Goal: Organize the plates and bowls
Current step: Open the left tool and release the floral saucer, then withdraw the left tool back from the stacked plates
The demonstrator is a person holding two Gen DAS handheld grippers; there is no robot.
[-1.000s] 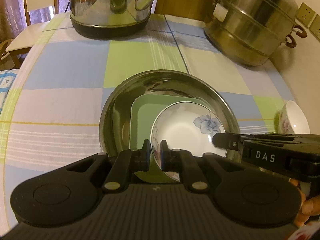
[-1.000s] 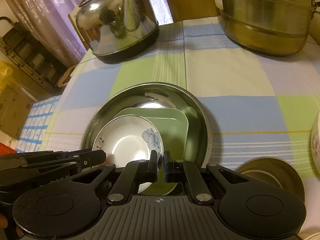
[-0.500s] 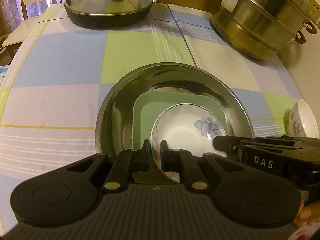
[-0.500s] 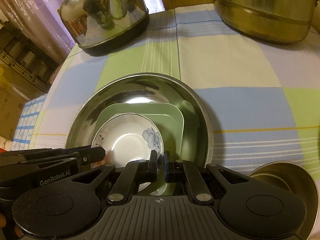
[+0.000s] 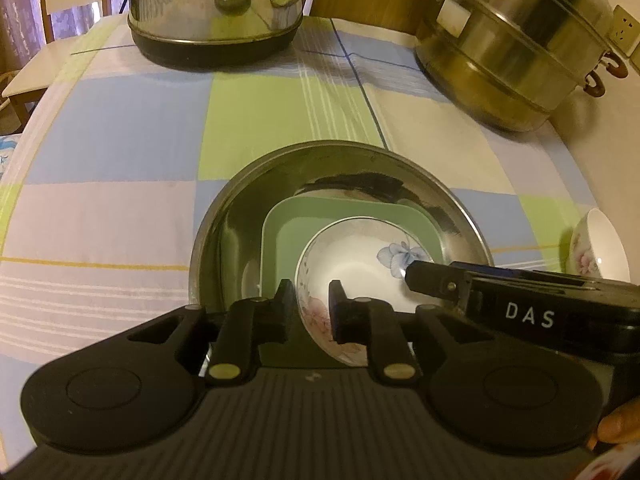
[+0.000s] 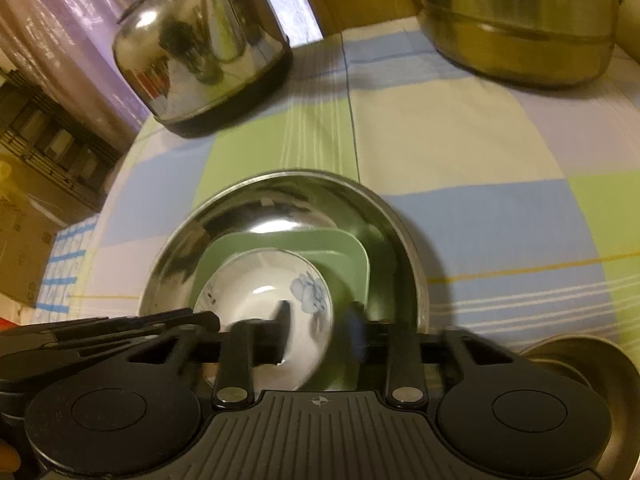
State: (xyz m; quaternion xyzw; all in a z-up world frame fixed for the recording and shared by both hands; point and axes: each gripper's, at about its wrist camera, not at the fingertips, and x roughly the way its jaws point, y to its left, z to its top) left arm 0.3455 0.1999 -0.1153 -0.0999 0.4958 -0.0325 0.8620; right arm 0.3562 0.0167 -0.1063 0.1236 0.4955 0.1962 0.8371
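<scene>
The white floral porcelain bowl (image 5: 356,256) sits on the green square plate (image 5: 288,236) inside the wide steel basin (image 5: 224,224); left gripper (image 5: 312,312) and right gripper (image 6: 320,330) are opening off its rim, releasing; next, withdraw clear

We've got dim, yellowish indoor light, glare on the kettle (image 6: 200,44) and steel basin (image 5: 240,216), fisheye bending at the edges, and the right wrist view's motion-blurred.

There were two floral bowls (image 5: 360,252) (image 5: 600,248), two steel bowls (image 5: 248,200) (image 6: 580,364), one green plate (image 5: 288,232), one kettle (image 6: 200,48), one steamer pot (image 5: 512,48)
</scene>
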